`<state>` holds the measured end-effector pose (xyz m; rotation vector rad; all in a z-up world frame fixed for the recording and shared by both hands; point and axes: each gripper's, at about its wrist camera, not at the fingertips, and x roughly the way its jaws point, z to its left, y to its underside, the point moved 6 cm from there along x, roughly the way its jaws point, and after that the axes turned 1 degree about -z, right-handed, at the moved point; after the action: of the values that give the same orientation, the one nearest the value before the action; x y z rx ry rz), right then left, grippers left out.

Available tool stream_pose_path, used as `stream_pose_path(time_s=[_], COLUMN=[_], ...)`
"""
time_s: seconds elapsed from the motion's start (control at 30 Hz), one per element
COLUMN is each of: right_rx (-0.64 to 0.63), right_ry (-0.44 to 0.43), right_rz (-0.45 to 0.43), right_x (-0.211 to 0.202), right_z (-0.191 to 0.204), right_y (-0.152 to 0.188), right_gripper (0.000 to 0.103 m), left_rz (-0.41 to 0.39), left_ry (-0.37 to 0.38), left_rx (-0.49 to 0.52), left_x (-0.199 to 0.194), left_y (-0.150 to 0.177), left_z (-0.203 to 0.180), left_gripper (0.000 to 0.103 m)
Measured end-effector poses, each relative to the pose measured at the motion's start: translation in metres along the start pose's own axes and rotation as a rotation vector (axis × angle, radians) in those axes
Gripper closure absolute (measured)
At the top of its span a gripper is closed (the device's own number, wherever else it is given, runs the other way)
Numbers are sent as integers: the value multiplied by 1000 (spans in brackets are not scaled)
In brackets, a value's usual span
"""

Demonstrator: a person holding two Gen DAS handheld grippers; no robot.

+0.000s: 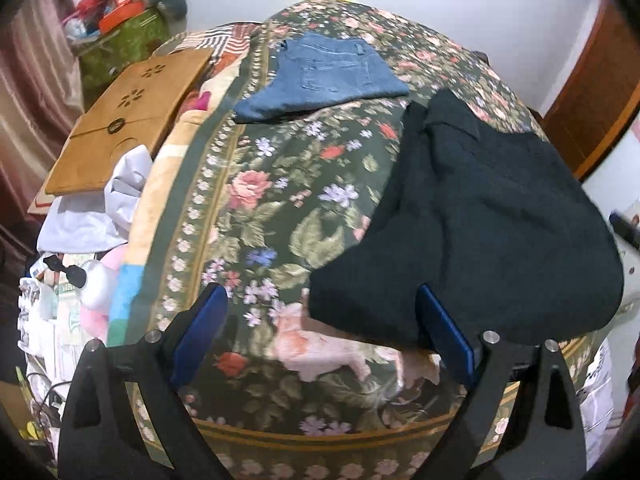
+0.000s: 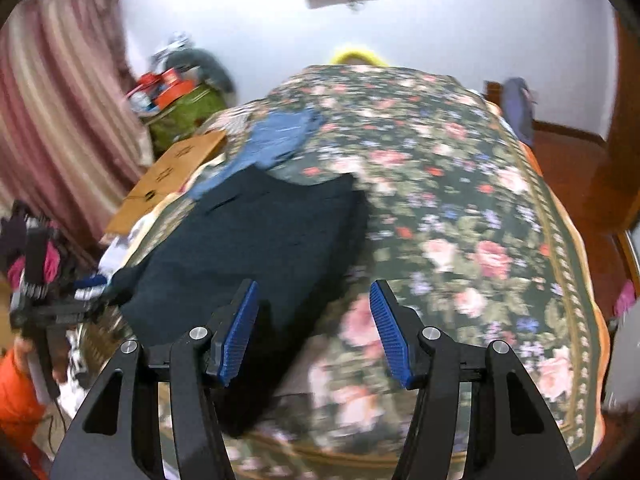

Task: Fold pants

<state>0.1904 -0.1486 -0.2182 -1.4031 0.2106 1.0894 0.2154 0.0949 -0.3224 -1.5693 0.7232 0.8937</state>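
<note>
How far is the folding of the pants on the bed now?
Done: the blue jeans lie folded at the far side of the bed. In hand: nothing; the left hand-held gripper and right hand-held gripper are both open. Left: the dark pants lie rumpled, not neatly folded.

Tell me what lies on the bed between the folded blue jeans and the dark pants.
Only bare floral bedspread. In the left wrist view, the blue jeans and the dark pants lie apart with nothing between them.

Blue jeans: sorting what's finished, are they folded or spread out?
Folded: the blue jeans lie as a compact rectangle on the floral bedspread, back pocket up.
</note>
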Motion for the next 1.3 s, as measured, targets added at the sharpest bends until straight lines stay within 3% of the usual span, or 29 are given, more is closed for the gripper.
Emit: stream_pose_path(time_s=[0.17,0.3,0.43,0.53,0.67,0.87,0.93,1.03,1.07,1.13,1.23,1.3], right_rx=[-55,-50,-49,-42,-52,-95,-113,-123,-124,-120,-148,-160], right_ry=[30,87,173,184,140,28,17,26,30,24,110,195], right_rz=[59,54,48,30,-40,-52,-23,67,88,88,71,78], right_x=[28,31,18,4,-7,18,37,67,74,74,60,54], right_z=[18,1,-23,-32,-25,8,14,12,9,1,-12,-28], right_y=[22,29,25,13,-11,-31,-30,-17,-13,-9,-9,-6], right_gripper=[47,47,54,63,63,63,63,63,67,67,68,68], left_rz=[-22,12,-3,-59,-131,-107,-83,-18,8,16,-8,-58], left_ry=[-89,-139,-150,-103,-1,124,102,27,1,63,53,-71], left_rx=[46,58,76,98,190,336,395,459,479,456,383,380], left_x=[6,20,4,-18,-40,-16,8,45,60,66,56,48], left_y=[-11,-4,-16,-38,-72,-103,-103,-102,-101,-103,-111,-120], left_z=[16,31,37,24,-21,-97,-115,-117,-114,-103,-79,-56], left_gripper=[6,6,13,13,13,13,13,24,23,23,23,25])
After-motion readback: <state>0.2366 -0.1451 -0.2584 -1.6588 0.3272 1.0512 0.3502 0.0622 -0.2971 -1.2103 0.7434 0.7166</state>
